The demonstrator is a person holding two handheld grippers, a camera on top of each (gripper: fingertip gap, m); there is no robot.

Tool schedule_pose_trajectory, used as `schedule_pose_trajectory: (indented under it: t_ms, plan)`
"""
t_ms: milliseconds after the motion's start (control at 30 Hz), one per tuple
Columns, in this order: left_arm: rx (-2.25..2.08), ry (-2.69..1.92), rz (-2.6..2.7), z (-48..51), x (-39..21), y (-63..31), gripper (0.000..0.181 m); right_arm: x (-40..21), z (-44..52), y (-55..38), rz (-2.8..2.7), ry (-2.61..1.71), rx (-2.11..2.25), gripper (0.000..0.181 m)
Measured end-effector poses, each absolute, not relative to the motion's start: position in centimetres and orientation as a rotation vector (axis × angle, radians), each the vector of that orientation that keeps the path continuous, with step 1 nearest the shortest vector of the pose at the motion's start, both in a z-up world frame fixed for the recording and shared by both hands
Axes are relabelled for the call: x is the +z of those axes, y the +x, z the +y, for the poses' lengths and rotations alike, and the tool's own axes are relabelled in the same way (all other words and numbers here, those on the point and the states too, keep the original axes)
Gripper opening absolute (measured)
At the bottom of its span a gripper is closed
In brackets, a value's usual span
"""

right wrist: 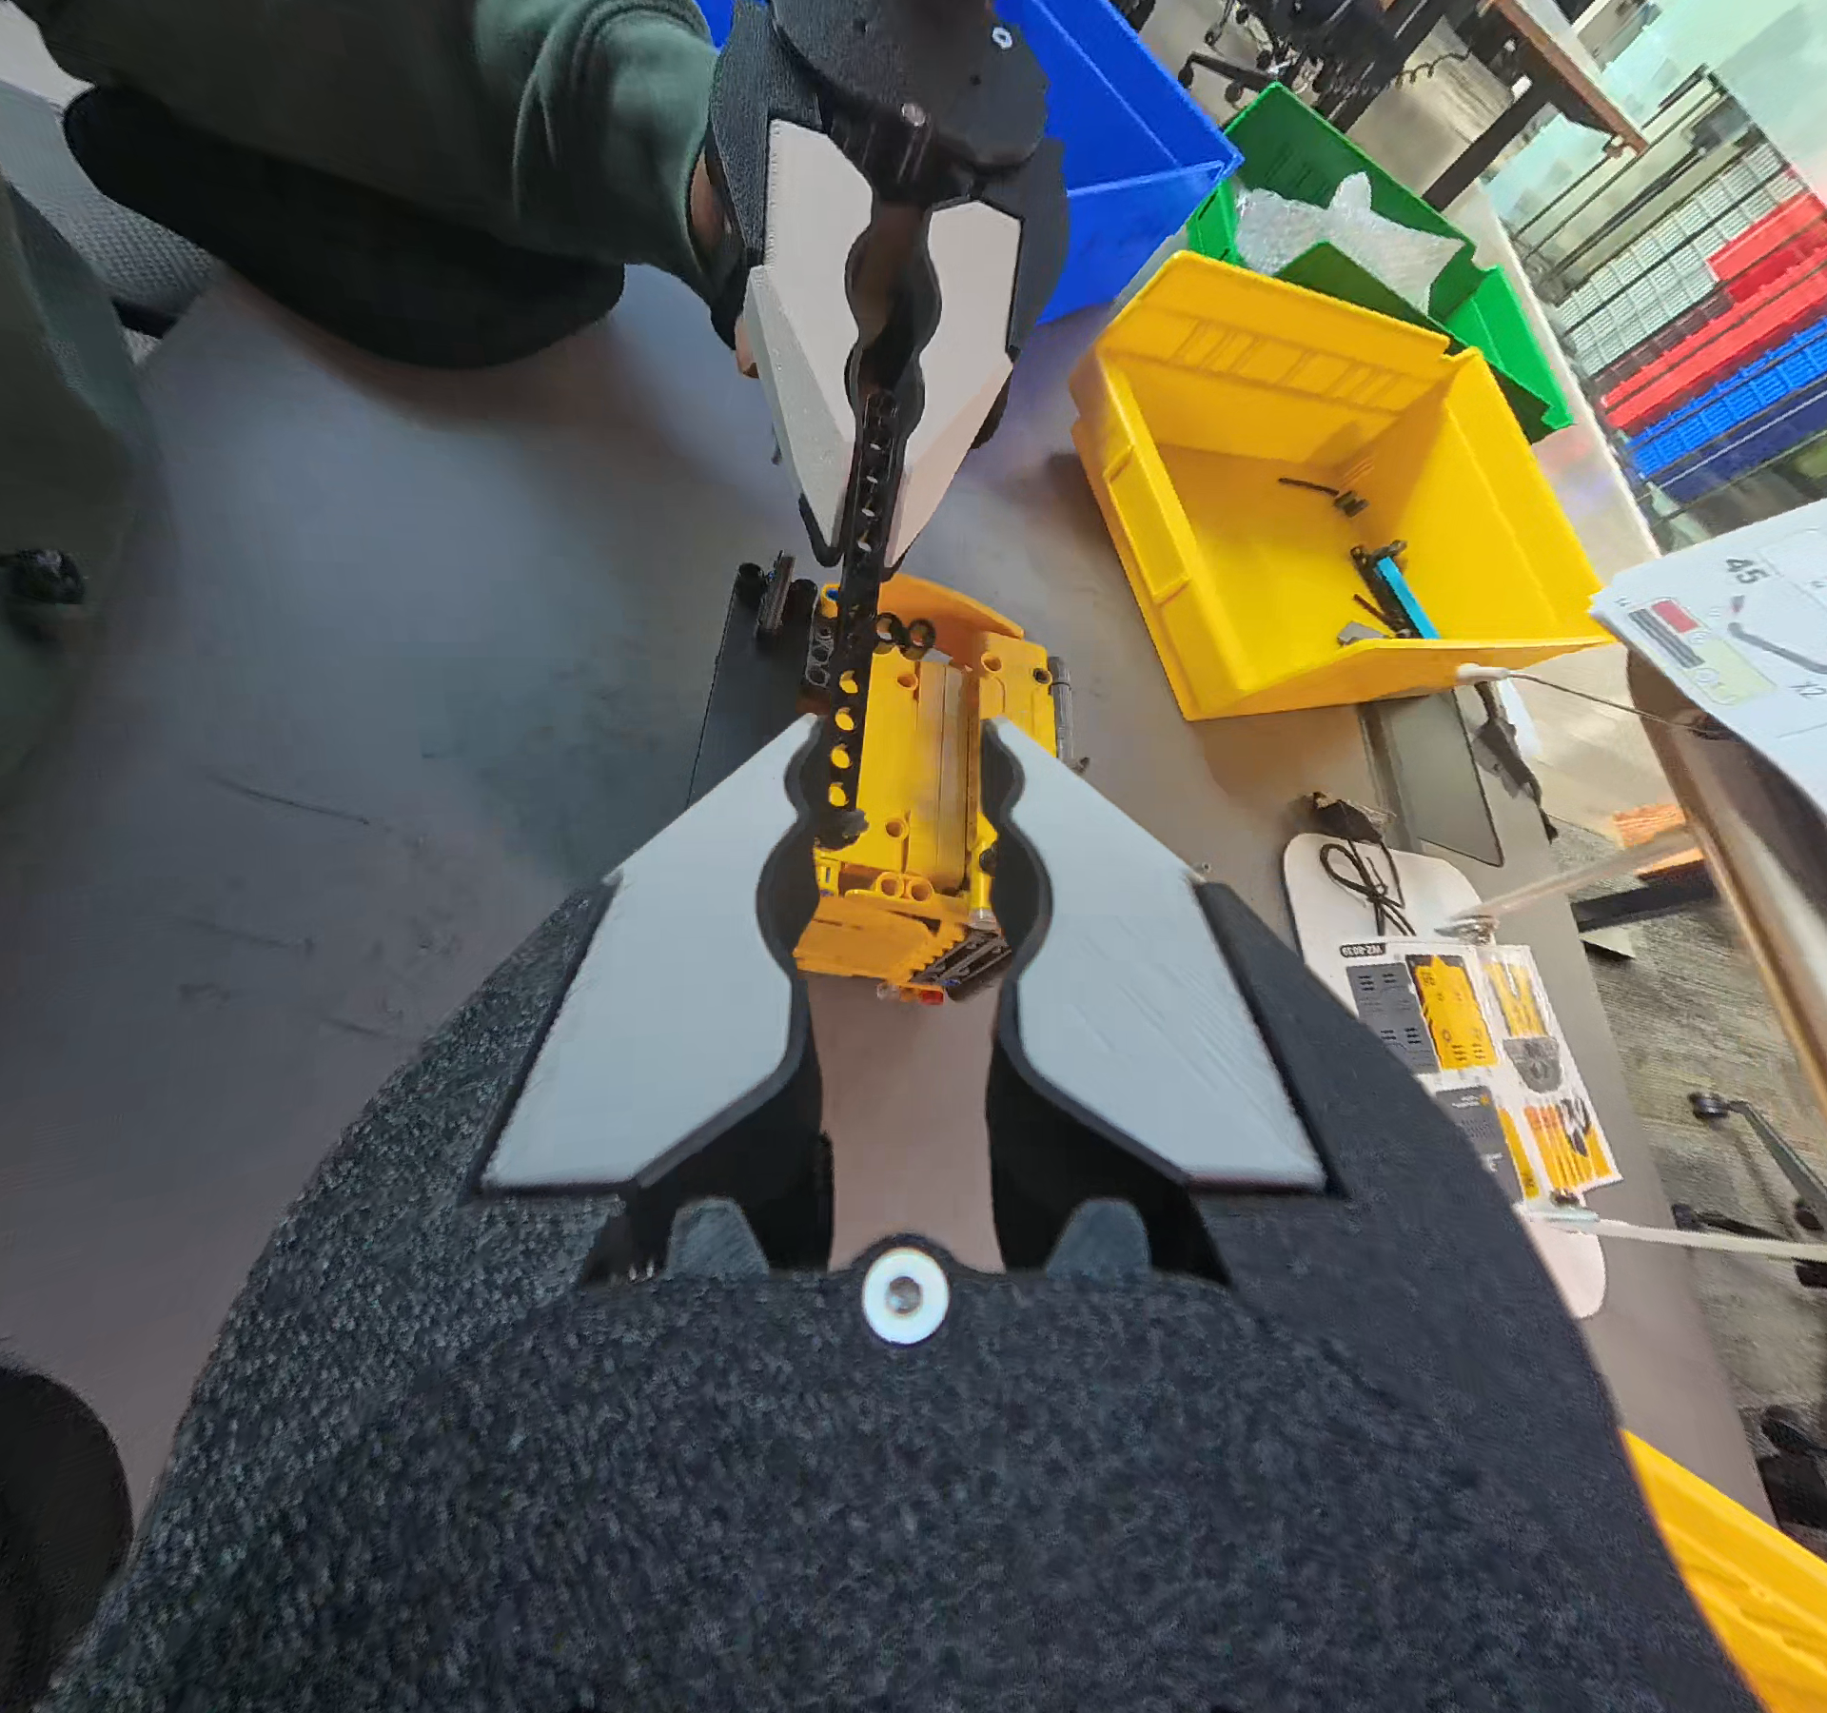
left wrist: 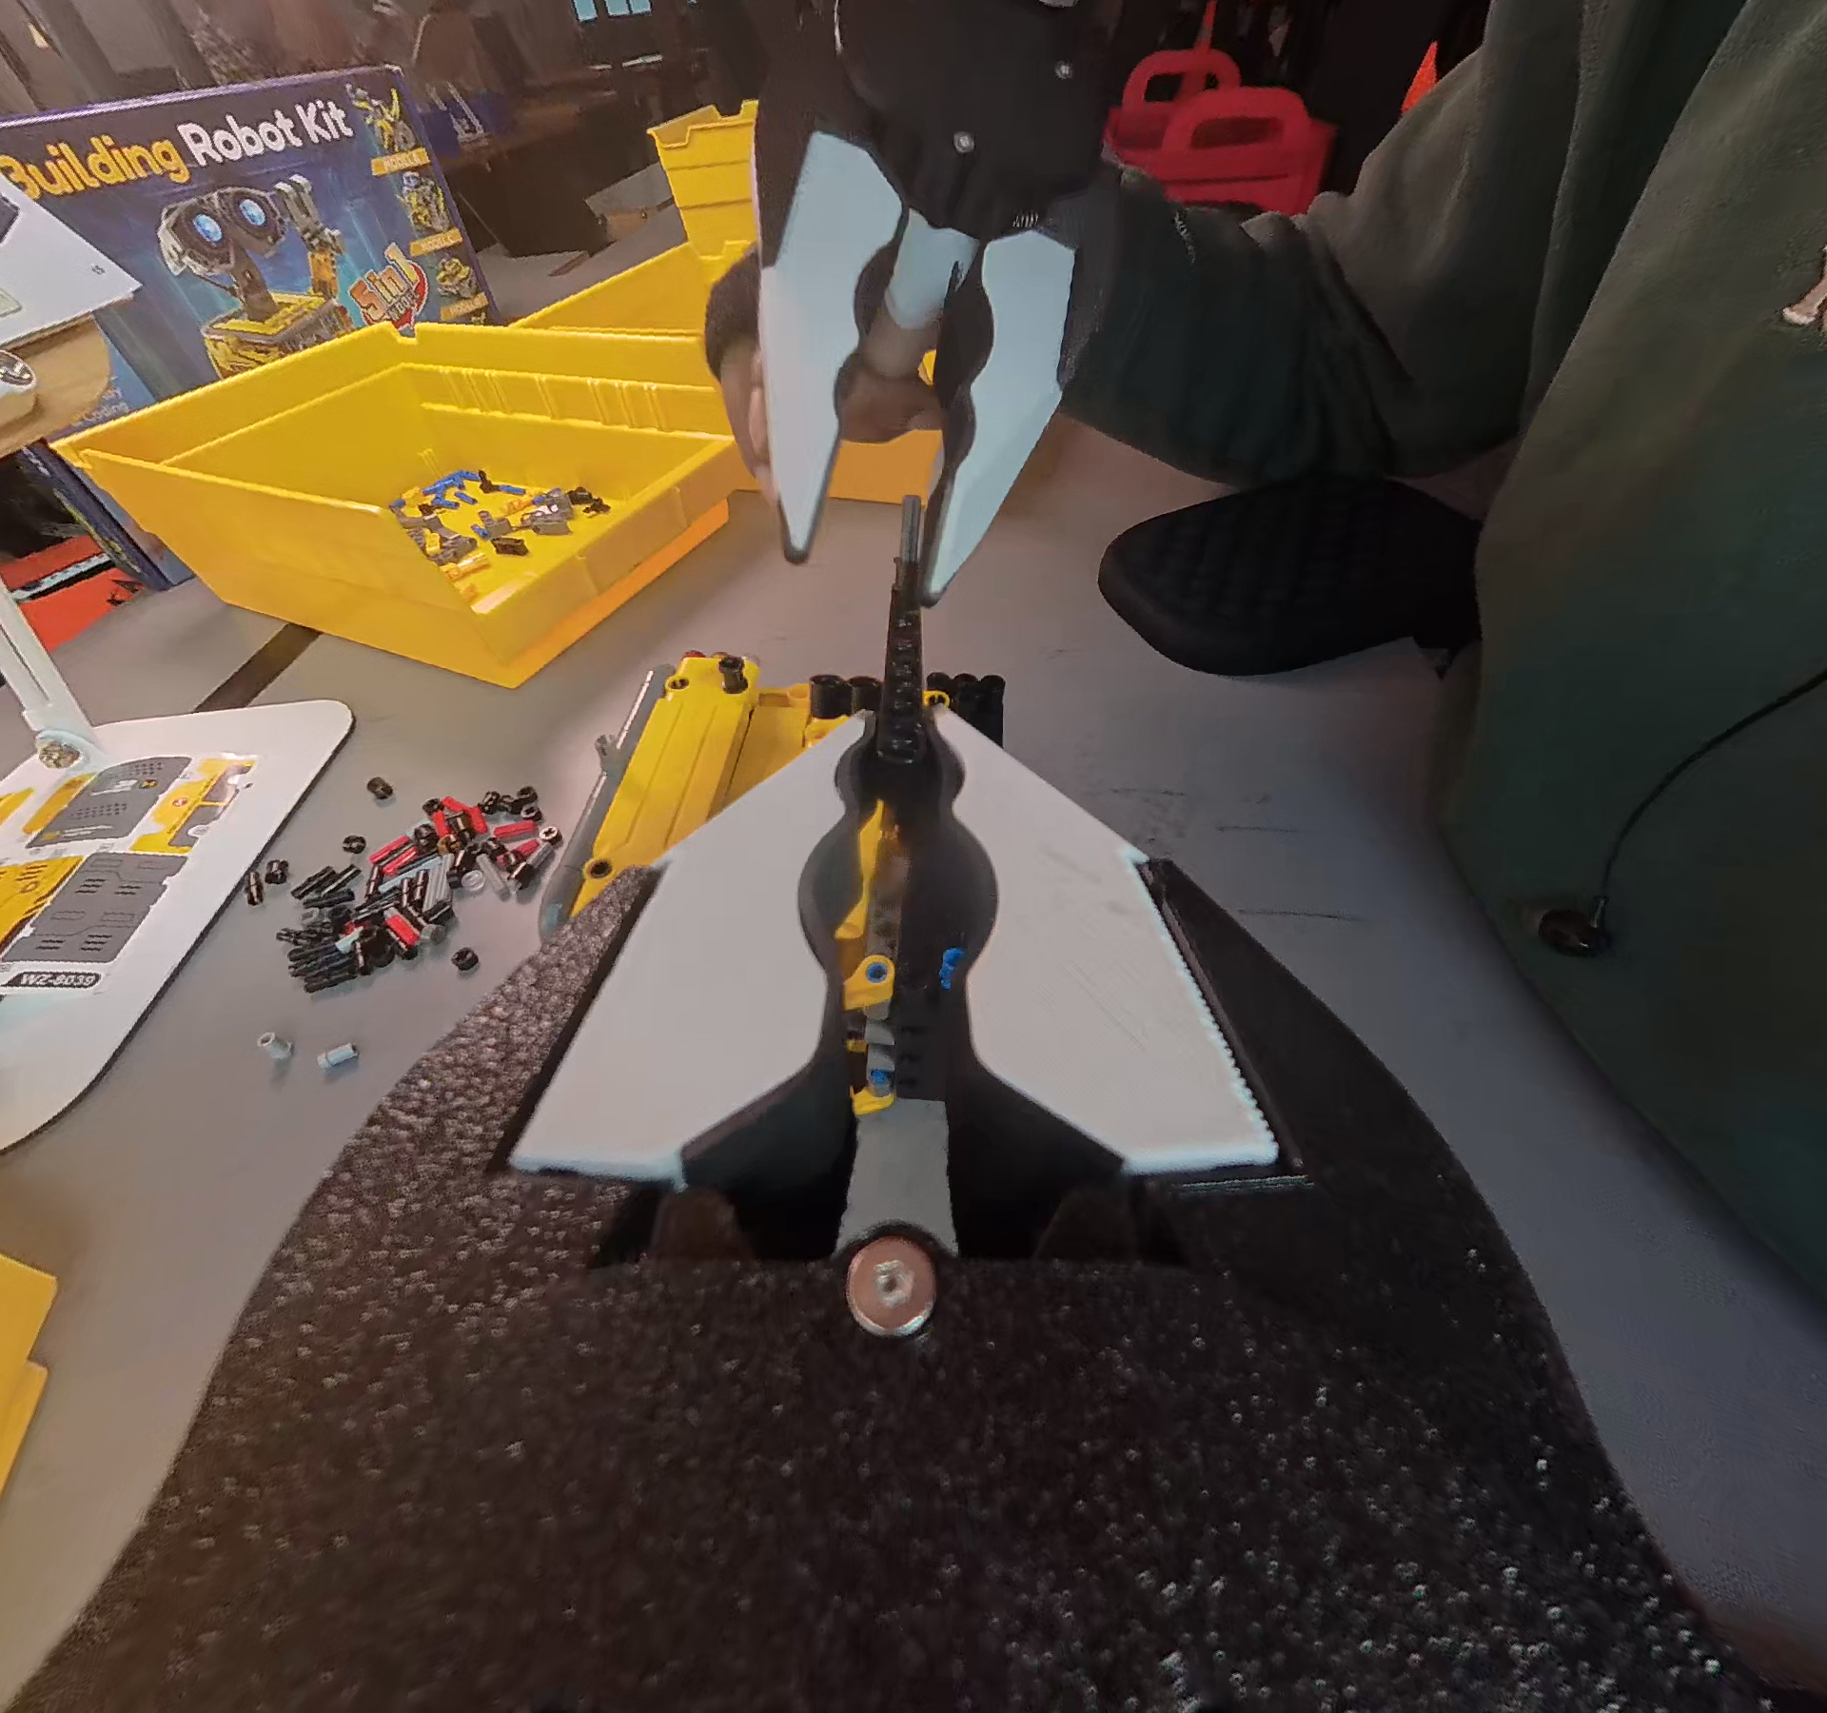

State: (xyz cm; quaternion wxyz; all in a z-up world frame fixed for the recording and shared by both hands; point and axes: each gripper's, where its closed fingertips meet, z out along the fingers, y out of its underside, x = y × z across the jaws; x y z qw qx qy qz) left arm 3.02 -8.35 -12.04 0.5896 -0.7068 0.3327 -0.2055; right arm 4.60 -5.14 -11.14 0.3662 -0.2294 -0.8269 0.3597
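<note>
Grey table (left wrist: pixel 1236 776) carrying yellow bins (left wrist: pixel 297 479), yellow brick model (right wrist: pixel 919 825), loose pin pile (left wrist: pixel 395 884). Your left gripper (left wrist: pixel 895 736) pinching black holed beam (right wrist: pixel 860 637), fingers pressed tight on it, beam slanting above model. Your right gripper (right wrist: pixel 900 746) standing spread, left fingertip (right wrist: pixel 791 756) touching beam's far end, gripping nothing.
</note>
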Motion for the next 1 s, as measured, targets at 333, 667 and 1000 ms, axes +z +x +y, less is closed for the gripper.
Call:
schedule_pose_trajectory:
  t_ms: [333,667,1000]
  plan:
    - [-0.477,-1.610,0.738,-8.1,-11.6,2.8,0.007,-10.9,-5.1,4.6,-2.104,-0.583,0.903,0.000]
    - [-0.496,-1.569,0.695,-8.1,-10.9,2.2,0.007,-10.5,-4.6,4.1,-2.069,-0.596,0.888,0.017]
    - [-0.497,-1.566,0.680,-7.8,-11.1,2.1,0.007,-11.0,-4.9,4.5,-2.119,-0.625,0.999,0.004]
